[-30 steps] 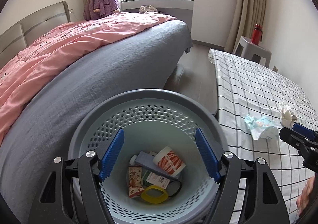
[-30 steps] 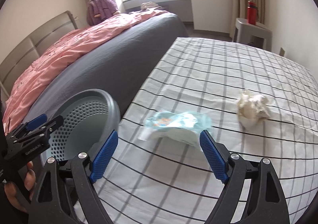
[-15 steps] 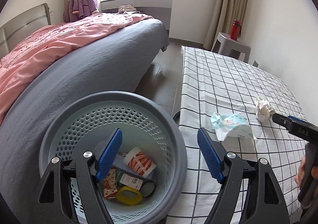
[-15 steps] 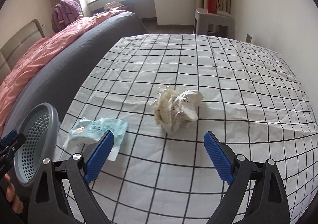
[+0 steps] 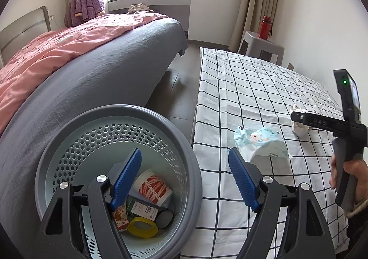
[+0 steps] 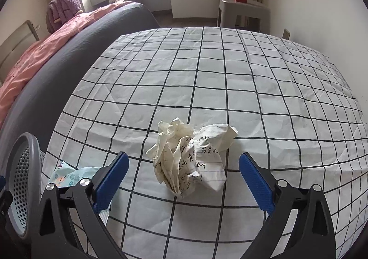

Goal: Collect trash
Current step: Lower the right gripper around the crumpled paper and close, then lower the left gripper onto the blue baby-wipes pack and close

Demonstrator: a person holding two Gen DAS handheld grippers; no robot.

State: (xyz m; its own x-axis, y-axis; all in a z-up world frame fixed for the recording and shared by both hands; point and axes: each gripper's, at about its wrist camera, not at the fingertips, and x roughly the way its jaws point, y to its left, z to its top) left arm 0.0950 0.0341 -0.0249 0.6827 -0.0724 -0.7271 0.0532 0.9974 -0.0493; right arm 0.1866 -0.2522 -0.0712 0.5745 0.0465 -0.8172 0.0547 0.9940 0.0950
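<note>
Crumpled cream paper point(image 6: 192, 157), lined and handwritten, lies on checked cloth point(image 6: 253, 89).

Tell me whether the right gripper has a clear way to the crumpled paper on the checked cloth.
Probably yes. The right gripper is open with nothing between its fingers, and the crumpled paper lies straight ahead on the checked cloth. The blue wrapper lies off to the side.

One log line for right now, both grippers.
left gripper open over bin | right gripper opening, nothing between, lined on crumpled paper | wrapper on cloth
</note>
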